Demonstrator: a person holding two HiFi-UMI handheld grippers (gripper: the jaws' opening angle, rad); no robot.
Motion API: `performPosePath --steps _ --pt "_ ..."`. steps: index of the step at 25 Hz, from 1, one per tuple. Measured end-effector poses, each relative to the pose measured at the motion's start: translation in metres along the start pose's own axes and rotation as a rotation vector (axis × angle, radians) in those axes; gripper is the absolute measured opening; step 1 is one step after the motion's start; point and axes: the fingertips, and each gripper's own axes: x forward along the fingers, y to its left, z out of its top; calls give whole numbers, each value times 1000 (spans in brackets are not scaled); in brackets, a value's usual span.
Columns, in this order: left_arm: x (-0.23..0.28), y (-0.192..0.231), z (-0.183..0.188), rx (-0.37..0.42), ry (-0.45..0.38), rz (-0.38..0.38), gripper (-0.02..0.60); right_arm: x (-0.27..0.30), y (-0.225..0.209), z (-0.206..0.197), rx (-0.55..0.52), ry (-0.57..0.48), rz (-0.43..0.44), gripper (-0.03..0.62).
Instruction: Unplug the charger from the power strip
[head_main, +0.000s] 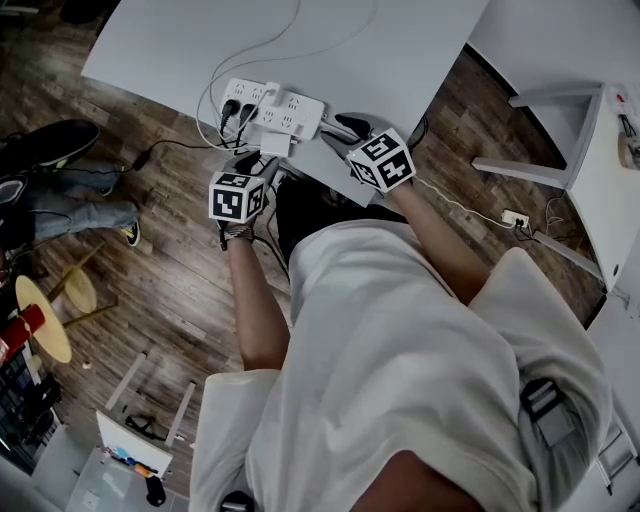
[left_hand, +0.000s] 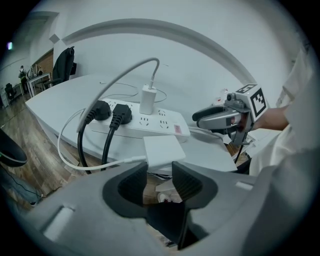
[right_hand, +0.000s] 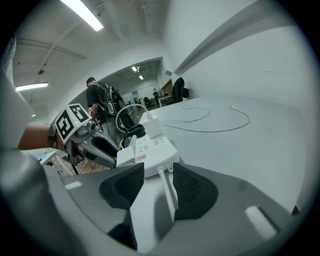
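A white power strip (head_main: 272, 110) (left_hand: 150, 125) (right_hand: 147, 147) lies near the white table's front edge. Two black plugs (left_hand: 110, 112) and an upright white charger (left_hand: 148, 98) (head_main: 268, 92) sit in it. A flat white block (left_hand: 162, 147) (head_main: 275, 143) with a white cable lies in front of the strip. My left gripper (head_main: 262, 160) (left_hand: 160, 167) has its jaws narrowly apart, tips at the block's near edge; the block is wider than the gap. My right gripper (head_main: 335, 128) (right_hand: 158, 170) stands open at the strip's right end. The strip's cord (right_hand: 167, 192) runs between its pads.
A loose white cable (right_hand: 220, 122) lies further back on the table (head_main: 400, 50). A seated person's legs (head_main: 70, 195) and a round stool (head_main: 45, 315) are on the wooden floor at left. Another white table (head_main: 585, 150) and a floor socket (head_main: 515, 218) are at right.
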Motion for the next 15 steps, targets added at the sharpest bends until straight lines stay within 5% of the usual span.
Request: performPosePath --steps 15 --pt "10 -9 20 -53 -38 25 166 -10 -3 16 -2 -40 -24 183"
